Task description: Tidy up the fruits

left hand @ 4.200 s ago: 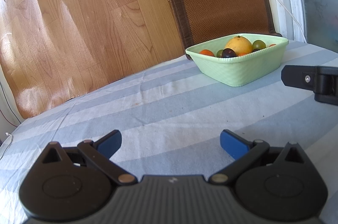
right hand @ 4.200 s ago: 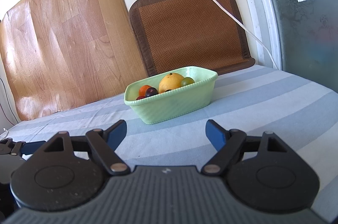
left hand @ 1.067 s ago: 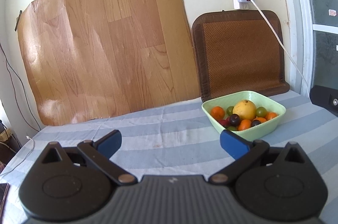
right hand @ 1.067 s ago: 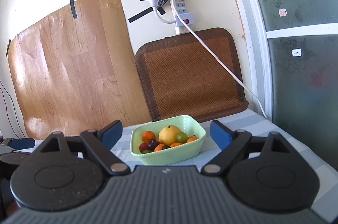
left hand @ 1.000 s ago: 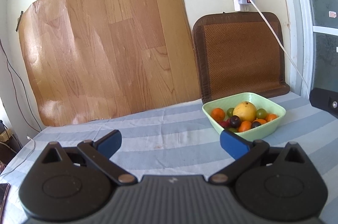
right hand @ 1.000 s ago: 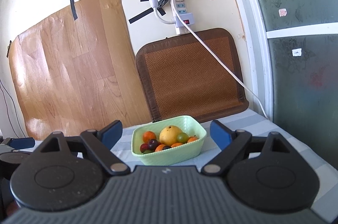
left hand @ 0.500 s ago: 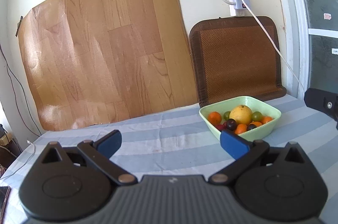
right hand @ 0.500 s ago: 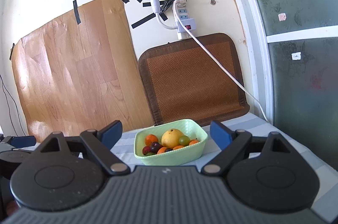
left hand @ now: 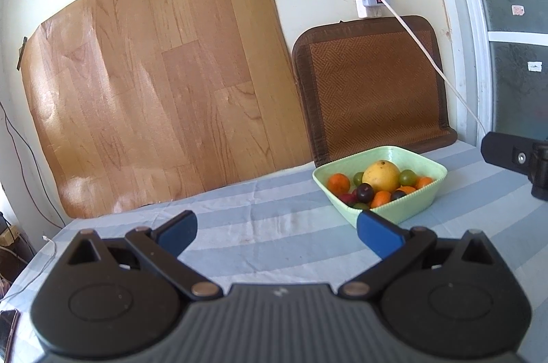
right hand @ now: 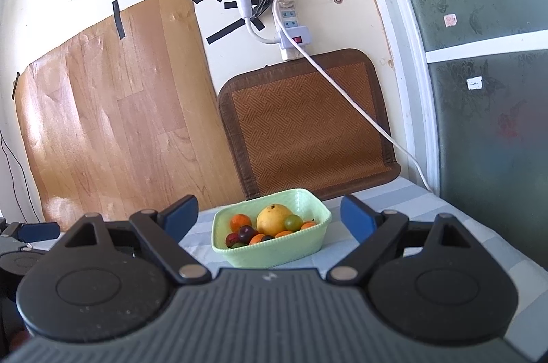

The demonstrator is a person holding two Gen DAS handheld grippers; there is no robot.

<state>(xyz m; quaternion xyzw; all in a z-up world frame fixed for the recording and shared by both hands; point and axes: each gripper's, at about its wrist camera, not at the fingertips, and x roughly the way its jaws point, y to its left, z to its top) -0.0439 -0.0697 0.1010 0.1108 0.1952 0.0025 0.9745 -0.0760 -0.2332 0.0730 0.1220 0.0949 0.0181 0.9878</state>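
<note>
Both tools hang back above the counter [left hand: 274,226], nothing gripped. The left tool [left hand: 275,231] has its blue pads spread wide, and the right tool [right hand: 269,214] is just as wide apart, framing the bowl [right hand: 274,251] dead ahead.

The fruit all sits in that pale green bowl, toward the far right of the striped cloth, close to the woven mat [left hand: 373,89] leaning on the wall. The big yellow fruit [left hand: 381,175] crowns the pile; judging by its bulk it is the heaviest piece, firm-skinned, and wants the pads across its widest girth. The oranges [left hand: 339,183] look firm and easy to pinch. The green grapes [left hand: 407,177] and the dark plum [left hand: 365,191] are small, smooth, likely slippery and bruisable, so a gentle squeeze from above.

The bowl itself looks light and could slide on the cloth if nudged. Open room lies left of it, a broad bare stretch of cloth. On the right, the counter's edge and the glass door [right hand: 486,123] crowd in, and the white cable [right hand: 359,109] trails down near that corner.
</note>
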